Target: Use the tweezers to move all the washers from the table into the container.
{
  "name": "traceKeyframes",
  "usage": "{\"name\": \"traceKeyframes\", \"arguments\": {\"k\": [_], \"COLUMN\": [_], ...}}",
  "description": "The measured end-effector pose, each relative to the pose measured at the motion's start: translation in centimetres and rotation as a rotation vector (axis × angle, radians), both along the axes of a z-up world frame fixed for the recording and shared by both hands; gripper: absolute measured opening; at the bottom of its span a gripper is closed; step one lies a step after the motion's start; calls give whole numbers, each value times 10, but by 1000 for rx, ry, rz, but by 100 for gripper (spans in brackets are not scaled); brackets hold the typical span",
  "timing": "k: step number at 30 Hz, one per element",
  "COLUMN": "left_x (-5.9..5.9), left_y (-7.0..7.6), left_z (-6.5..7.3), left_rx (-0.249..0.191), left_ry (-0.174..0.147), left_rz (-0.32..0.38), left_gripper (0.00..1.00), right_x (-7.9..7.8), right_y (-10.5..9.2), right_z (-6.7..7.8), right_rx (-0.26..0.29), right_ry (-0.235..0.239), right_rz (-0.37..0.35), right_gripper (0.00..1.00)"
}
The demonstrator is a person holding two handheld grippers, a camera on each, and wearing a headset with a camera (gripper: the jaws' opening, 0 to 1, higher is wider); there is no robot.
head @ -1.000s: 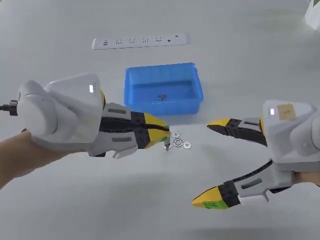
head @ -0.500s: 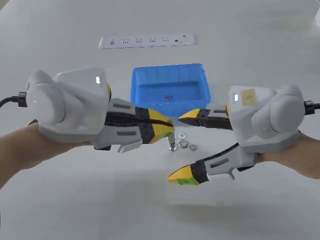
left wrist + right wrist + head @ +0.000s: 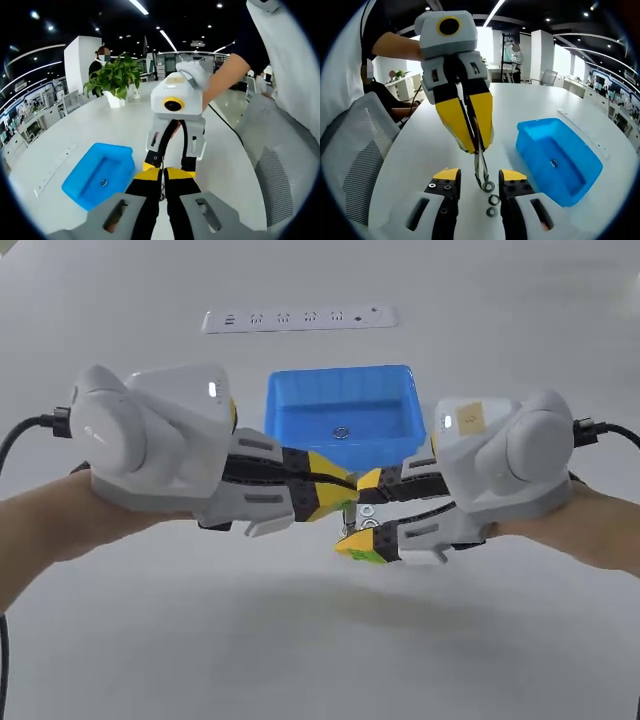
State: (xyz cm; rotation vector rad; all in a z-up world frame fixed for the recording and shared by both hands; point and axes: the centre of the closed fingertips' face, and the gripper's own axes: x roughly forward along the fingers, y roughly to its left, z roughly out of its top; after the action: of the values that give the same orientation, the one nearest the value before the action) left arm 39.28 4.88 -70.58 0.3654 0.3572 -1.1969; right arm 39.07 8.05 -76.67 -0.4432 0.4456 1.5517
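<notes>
closing logged: right gripper (image 3: 479,175) was brought in beside left gripper (image 3: 478,148), jaws narrowed but parted around tweezers (image 3: 479,167) | tweezers are pinched by left gripper, tip at three washers (image 3: 494,199) on table (image 3: 420,150) | one washer (image 3: 553,163) is held in container (image 3: 530,150); pickup judged imminent

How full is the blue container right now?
Nearly empty: one washer lies on the blue container floor; three other washers are outside, by the tweezers.
</notes>
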Motion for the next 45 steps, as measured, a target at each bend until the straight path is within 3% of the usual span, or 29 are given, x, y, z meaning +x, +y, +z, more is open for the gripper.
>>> {"name": "traceKeyframes", "arguments": {"k": [10, 18, 32, 35, 38, 42, 45], "left_x": [-1, -2, 3, 4, 6, 7, 7], "left_y": [4, 5, 2, 2, 2, 1, 1], "left_z": [-1, -3, -4, -4, -3, -3, -4], "left_rx": [17, 21, 33, 54, 62, 50, 52], "left_ry": [3, 6, 11, -9, -2, 58, 58], "left_rz": [-8, -12, -7, -25, -26, -6, -7], "left_gripper": [5, 6, 6, 6, 6, 6, 7], "right_x": [-2, -1, 0, 2, 3, 3, 3], "right_y": [-1, 1, 0, 0, 0, 0, 0], "right_z": [-9, -3, -4, -4, -4, -4, -4], "right_rx": [-30, 3, 12, 19, 20, 19, 18], "right_ry": [23, 46, 4, 5, 4, 0, -2], "right_rz": [31, 26, 27, 20, 15, 15, 12], "right_gripper": [17, 13, 10, 10, 10, 10, 10]}}
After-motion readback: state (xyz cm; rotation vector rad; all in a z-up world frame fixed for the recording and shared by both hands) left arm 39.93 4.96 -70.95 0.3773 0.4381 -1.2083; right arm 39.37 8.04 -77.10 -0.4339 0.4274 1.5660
